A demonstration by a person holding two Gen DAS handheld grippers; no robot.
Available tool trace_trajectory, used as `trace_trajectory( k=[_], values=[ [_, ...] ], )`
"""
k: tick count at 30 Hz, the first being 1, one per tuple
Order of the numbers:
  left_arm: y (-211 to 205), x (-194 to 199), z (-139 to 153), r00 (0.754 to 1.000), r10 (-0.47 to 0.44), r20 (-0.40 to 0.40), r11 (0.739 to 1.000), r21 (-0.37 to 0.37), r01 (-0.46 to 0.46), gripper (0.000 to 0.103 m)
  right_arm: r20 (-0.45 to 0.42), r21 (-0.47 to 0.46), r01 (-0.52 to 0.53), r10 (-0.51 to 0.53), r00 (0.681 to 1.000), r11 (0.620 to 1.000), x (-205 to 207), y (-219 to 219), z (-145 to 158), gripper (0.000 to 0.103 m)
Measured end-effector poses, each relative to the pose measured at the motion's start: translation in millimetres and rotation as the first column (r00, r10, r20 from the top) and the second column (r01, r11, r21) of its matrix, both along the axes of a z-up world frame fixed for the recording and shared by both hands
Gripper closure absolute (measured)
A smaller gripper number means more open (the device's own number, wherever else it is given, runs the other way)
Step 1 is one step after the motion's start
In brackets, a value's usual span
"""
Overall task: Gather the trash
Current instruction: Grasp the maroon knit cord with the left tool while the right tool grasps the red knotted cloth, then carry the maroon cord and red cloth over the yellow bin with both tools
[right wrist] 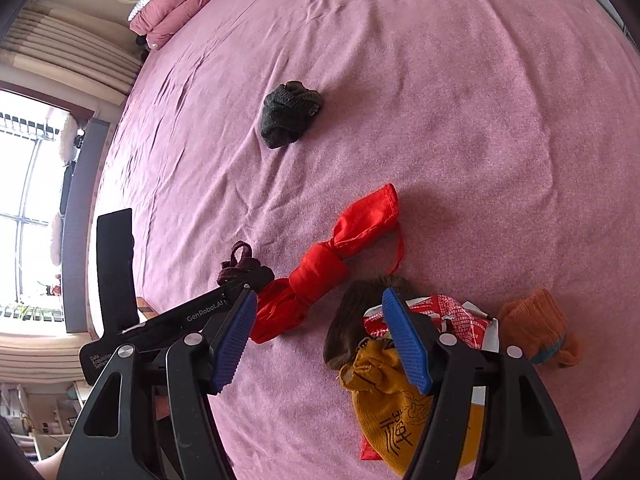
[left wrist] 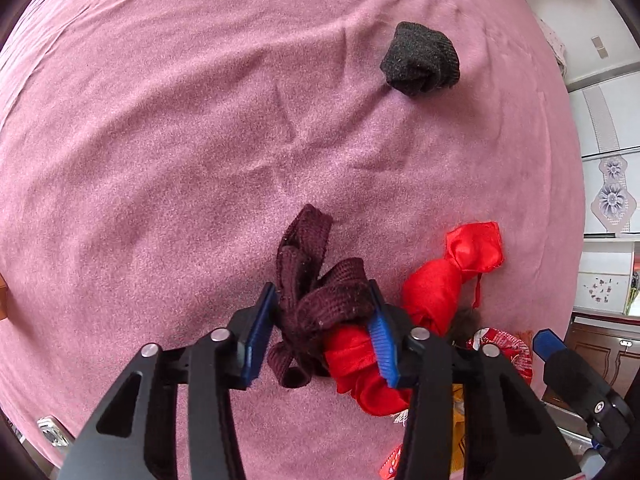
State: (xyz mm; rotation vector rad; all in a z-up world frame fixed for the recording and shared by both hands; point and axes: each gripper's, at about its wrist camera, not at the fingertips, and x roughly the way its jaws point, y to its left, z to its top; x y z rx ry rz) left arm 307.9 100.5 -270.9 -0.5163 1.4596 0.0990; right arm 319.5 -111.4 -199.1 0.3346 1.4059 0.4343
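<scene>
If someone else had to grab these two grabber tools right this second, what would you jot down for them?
Left gripper: its blue pads are closed around the maroon knitted strap, still lying on the pink bedspread.
Right gripper: open, holding nothing, hovering above the pile.
Things: the red knotted cloth lies next to the strap; the mustard pouch, a red-and-white wrapper, a brown item and an orange knit piece are heaped under the right gripper; a dark sock ball sits apart, farther up the bed.
Done: no collecting bin or bag is in view, so I cannot tell.
Left: lift the strap, then gather the rest.
</scene>
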Motion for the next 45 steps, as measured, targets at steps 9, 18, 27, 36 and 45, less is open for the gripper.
trace_trajectory(
  k=[9, 18, 27, 36, 45],
  values=[
    [14.7, -19.7, 2.8, 0.999, 0.037, 0.010, 0.998, -0.051, -0.036, 0.079, -0.020, -0.028, -0.058, 0.057, 0.998, 0.998, 5.6, 28.4, -17.4, 0.039],
    [19.6, -40.4, 9.6, 0.999, 0.049, 0.022, 0.996, -0.079, -0.047, 0.079, -0.160, -0.054, -0.040, 0.031, 0.987, 0.998, 14.5, 54.1, -59.1, 0.045],
    [25.8, -56.9, 23.9, 0.998, 0.060, 0.021, 0.995, -0.084, -0.058, 0.079, -0.168, -0.064, -0.067, 0.055, 0.984, 0.996, -0.4, 51.4, -54.8, 0.074],
    [16.5, -94.9, 61.8, 0.998, 0.045, 0.042, 0.995, -0.088, -0.042, 0.079, -0.037, -0.106, -0.156, 0.153, 0.988, 0.982, -33.2, 33.1, -2.0, 0.074],
    [-48.3, -133.8, 100.9, 0.992, -0.101, 0.082, 0.994, -0.044, 0.104, 0.079, 0.018, -0.073, -0.101, 0.103, 0.995, 0.992, -95.7, -33.4, 41.9, 0.074]
  ],
)
